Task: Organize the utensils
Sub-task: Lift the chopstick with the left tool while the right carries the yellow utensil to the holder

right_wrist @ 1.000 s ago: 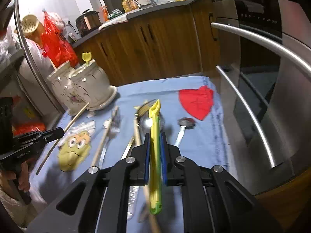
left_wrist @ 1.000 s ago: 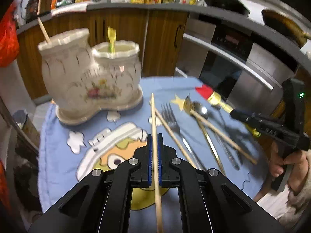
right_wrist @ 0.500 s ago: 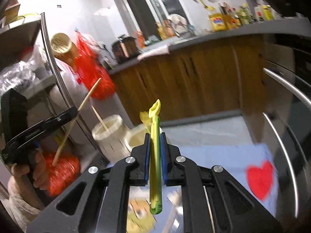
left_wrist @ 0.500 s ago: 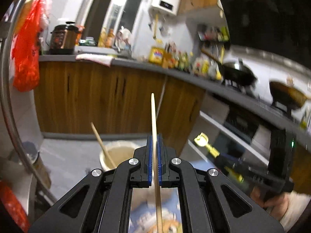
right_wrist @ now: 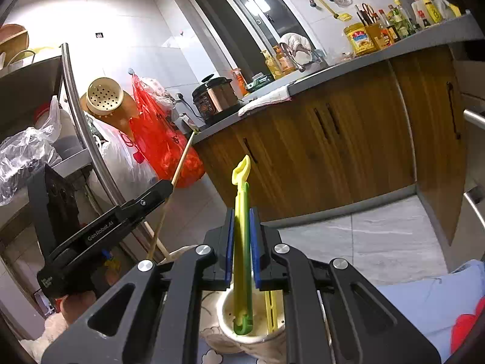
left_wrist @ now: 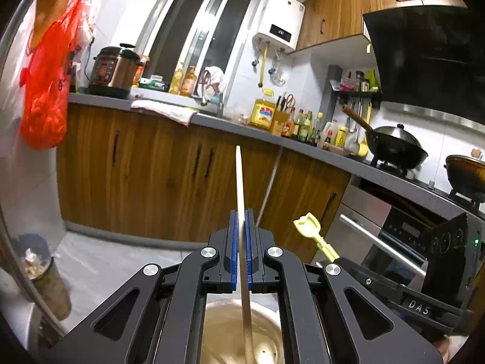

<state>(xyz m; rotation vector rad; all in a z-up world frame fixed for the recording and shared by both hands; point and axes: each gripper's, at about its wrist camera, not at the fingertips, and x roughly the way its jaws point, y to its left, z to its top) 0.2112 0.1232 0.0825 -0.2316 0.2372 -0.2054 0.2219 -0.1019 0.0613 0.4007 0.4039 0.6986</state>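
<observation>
Fingers (left_wrist: 232, 253) first: on our left gripper (left_wrist: 240, 251) they are pressed together on a wooden chopstick (left_wrist: 239, 182), which runs straight between the blue pads, its tip pointing up past them and its lower end hanging over the pale mouth of the left cup (left_wrist: 239, 333) of the ceramic holder. It is light, stiff and smooth, so we judge a grip around mid-length keeps it from pivoting or sliding. Moving right, our right gripper (right_wrist: 241, 244) has its fingers clamped on a yellow-green plastic utensil (right_wrist: 241, 227), upright, its bottom end already down inside the right cup (right_wrist: 225, 312), beside another yellow piece (right_wrist: 268, 309) standing there. Plastic this thin is light and a bit slick; the ceramic is the fragile part.
</observation>
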